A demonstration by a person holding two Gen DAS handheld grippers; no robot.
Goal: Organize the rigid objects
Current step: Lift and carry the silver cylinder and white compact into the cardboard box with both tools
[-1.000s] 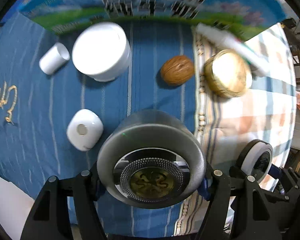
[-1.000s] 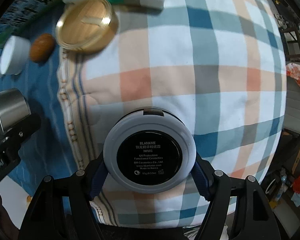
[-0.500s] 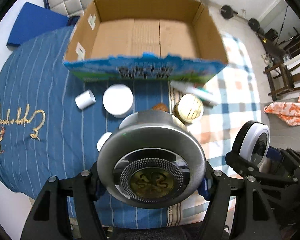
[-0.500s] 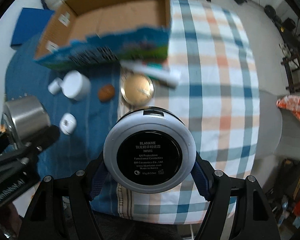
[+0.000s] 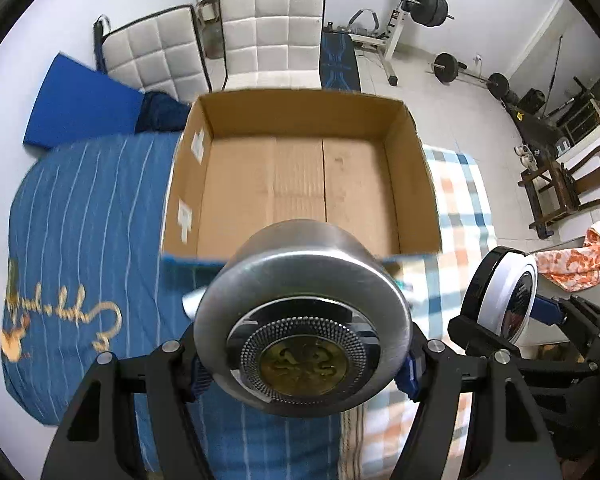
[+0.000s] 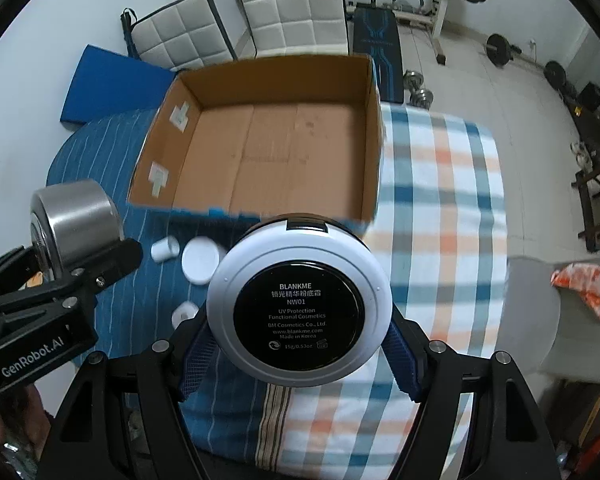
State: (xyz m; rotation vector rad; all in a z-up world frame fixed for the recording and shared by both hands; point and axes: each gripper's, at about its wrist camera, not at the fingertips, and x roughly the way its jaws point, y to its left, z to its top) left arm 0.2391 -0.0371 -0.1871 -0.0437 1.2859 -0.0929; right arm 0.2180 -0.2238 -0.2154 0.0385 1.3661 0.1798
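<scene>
Both grippers rising since a second ago: left gripper [image 5: 304, 364] clamping metal tin [image 5: 302, 332], right gripper [image 6: 298, 340] clamping white compact [image 6: 299, 308], both now nearing empty cardboard box [image 5: 412, 184]; drop-off approaching.

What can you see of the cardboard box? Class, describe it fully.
The cardboard box is a shallow, open-topped tray of plain brown corrugated card with a printed blue outside. Its floor shows fold seams and holds nothing visible. White labels sit on its left inner wall. It rests flat where the blue striped cloth meets the plaid cloth. Neither gripper touches it.
</scene>
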